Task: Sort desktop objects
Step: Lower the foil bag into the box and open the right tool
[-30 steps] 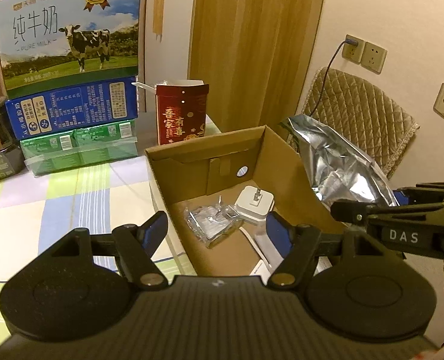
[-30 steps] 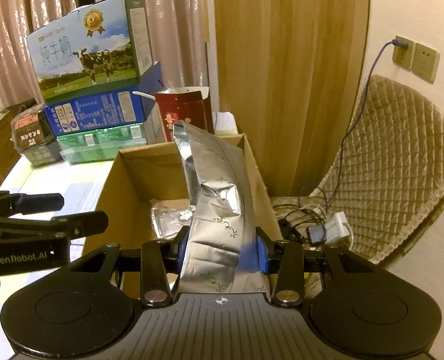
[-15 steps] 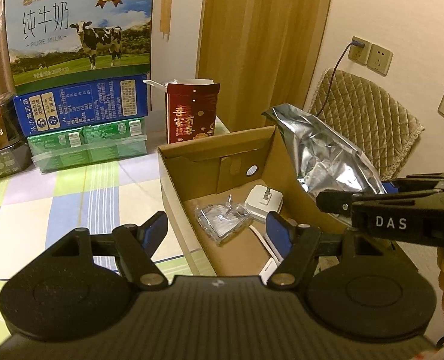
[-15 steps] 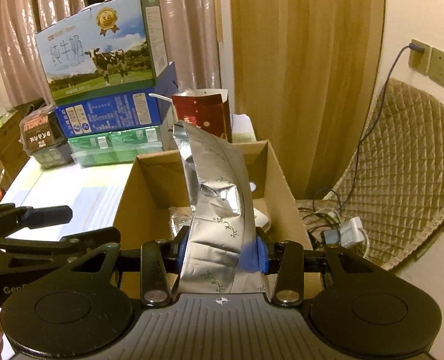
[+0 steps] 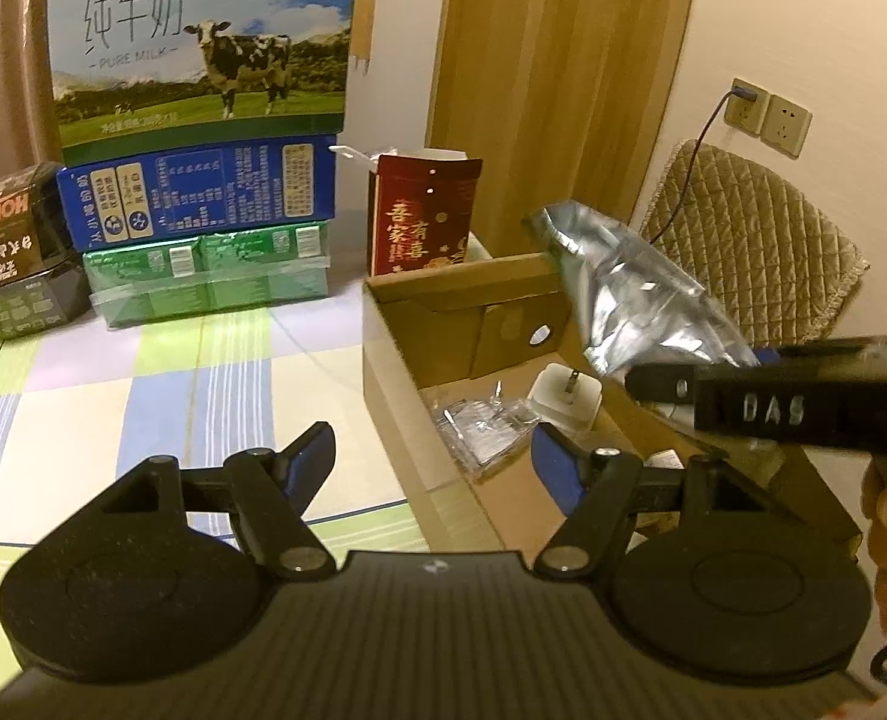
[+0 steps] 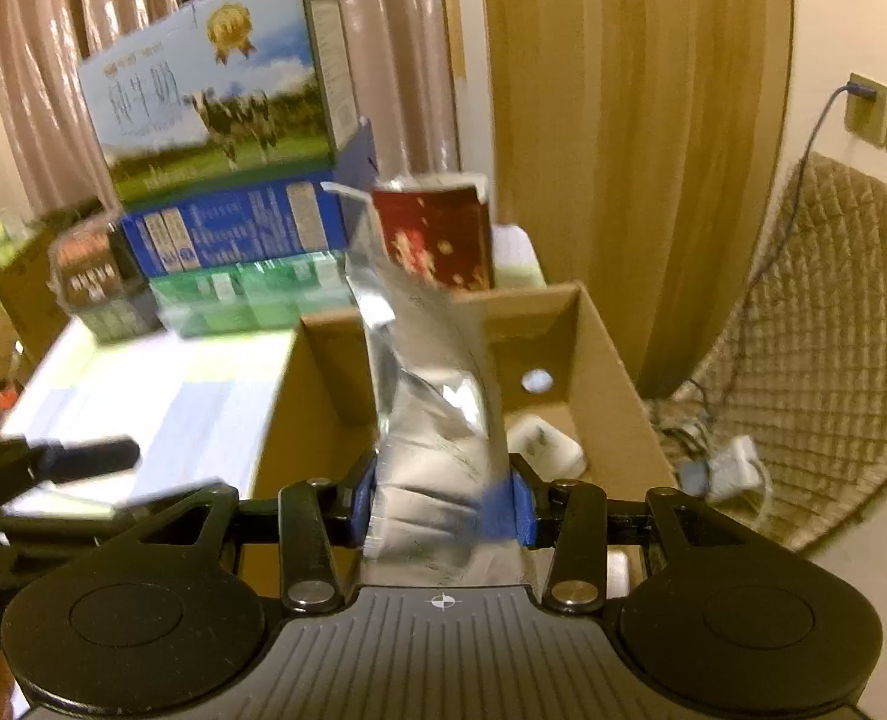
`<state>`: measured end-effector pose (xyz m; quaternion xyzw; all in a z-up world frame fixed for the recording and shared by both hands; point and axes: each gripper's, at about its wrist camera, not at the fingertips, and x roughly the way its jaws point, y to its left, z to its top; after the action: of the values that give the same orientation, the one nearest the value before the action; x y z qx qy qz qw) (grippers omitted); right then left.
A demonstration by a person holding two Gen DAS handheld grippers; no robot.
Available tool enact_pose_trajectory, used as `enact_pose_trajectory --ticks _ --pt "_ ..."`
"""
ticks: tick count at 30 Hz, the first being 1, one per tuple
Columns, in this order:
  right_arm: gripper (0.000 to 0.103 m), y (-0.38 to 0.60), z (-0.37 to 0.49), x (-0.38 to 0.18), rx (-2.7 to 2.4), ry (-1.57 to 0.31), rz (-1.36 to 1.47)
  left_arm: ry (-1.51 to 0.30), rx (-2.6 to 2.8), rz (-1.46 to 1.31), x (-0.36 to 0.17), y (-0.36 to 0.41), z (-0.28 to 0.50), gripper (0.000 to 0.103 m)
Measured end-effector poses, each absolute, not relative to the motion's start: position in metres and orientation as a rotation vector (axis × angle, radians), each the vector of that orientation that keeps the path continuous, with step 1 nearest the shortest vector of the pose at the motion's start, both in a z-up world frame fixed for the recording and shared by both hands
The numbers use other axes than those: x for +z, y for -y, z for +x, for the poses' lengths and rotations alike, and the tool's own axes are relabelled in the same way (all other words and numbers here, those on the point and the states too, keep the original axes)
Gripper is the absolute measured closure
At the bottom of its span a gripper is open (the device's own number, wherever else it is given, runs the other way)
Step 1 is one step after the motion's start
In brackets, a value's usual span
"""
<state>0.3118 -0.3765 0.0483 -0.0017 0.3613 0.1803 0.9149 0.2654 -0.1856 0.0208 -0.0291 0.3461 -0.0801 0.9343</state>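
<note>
A crumpled silver foil bag [image 6: 431, 414] stands up between the blue pads of my right gripper [image 6: 440, 504], which is shut on it. The bag [image 5: 629, 294] hangs over the right side of an open cardboard box [image 5: 395, 360]. Inside the box lie a white plug adapter [image 5: 566, 396] and a clear plastic packet [image 5: 485, 426]. My left gripper [image 5: 431, 456] is open and holds nothing; it hovers over the box's near left wall. The right gripper's black body [image 5: 791, 402] shows at the right of the left wrist view.
Stacked milk cartons [image 5: 197, 120] and a red gift box [image 5: 422, 216] stand behind the cardboard box on the checked tablecloth [image 5: 143, 408]. A dark packet stack [image 5: 11, 252] sits far left. A quilted chair [image 6: 821, 348] and a charger on a cable [image 6: 725, 468] lie to the right.
The right gripper has carried the foil bag leftward, from beside the box to over its interior. The left gripper has drifted left, away from the box.
</note>
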Motion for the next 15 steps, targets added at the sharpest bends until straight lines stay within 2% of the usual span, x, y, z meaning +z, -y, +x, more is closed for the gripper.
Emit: enact_pose_trajectory --ticks 2,6,11,15 --pt "0.051 0.38 0.316 0.049 0.392 -0.749 0.052 -0.712 -0.157 -0.064 0.019 0.182 0.265 0.035" --pt "0.048 0.383 0.318 0.053 0.377 -0.741 0.065 -0.718 -0.144 -0.072 0.015 0.175 0.263 0.035" --pt "0.038 0.389 0.312 0.048 0.355 -0.753 0.066 -0.728 -0.136 -0.085 0.012 0.172 0.258 0.034" --pt "0.032 0.394 0.303 0.044 0.35 -0.771 0.056 -0.727 -0.131 -0.085 0.014 0.174 0.25 0.029"
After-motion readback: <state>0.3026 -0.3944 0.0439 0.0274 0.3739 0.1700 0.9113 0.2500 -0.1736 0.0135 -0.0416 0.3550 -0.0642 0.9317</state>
